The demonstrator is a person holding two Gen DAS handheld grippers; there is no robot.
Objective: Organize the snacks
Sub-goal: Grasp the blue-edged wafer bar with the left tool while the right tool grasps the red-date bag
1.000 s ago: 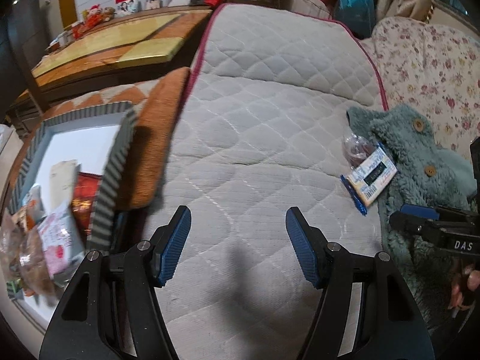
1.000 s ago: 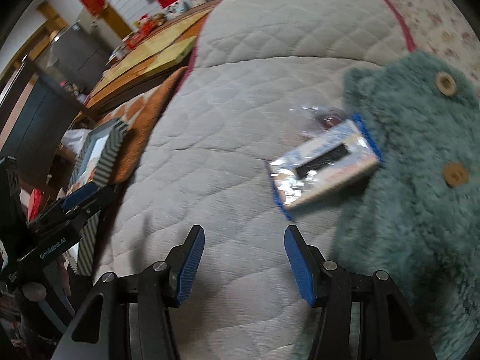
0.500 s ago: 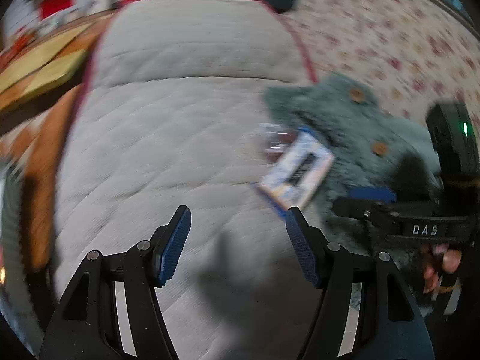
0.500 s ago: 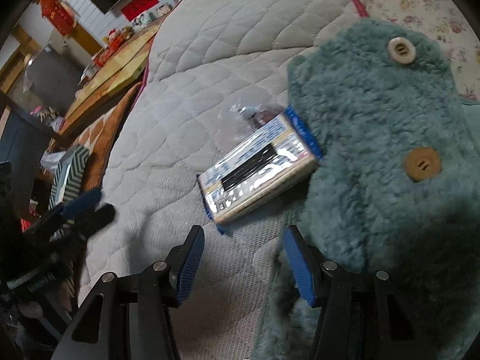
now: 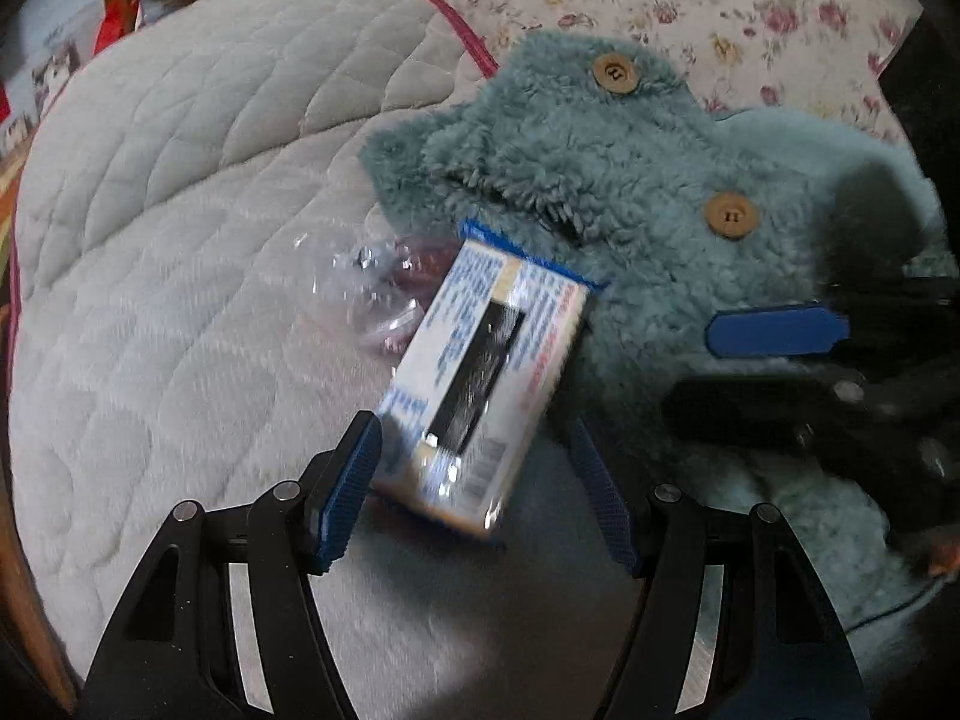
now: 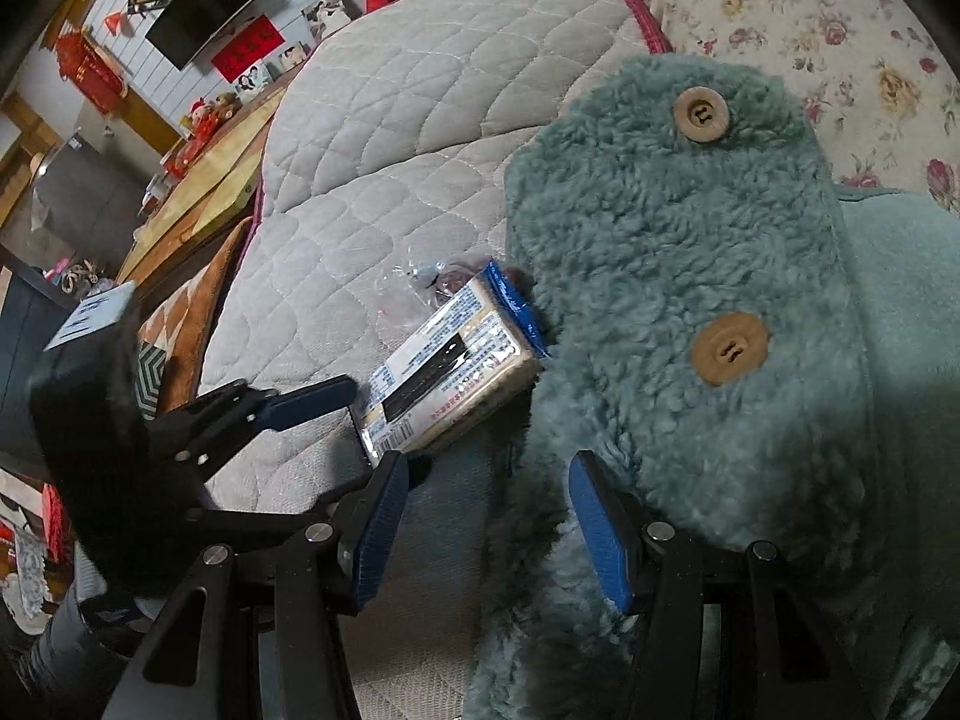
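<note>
Nearest, my left gripper (image 5: 474, 492) pointed down at the quilted cushion (image 5: 180, 276), jaws opening, with the near end of the snack packet (image 5: 480, 378) lying between the blue pads but not pressed by them. My right gripper (image 6: 486, 522) hung beside it over the edge of the teal fleece garment (image 6: 690, 276), jaws apart and holding nothing.

The packet lay flat on the cushion, its far end with the blue crimped seal touching the fleece. I judged it light and fairly stiff, a rectangular block in glossy film, so likely slippery. Best hold: across the two long sides near the middle, squeezed gently so the contents did not crack.

Just beyond it sat a small clear-wrapped snack (image 5: 378, 282), blurred in the left view; it seemed to hold something dark, though I could not be sure. It looked crinkly, soft, easily crushed.

Farther off, a floral cover (image 6: 840, 30), then a wall with a dark screen (image 6: 198, 12).
</note>
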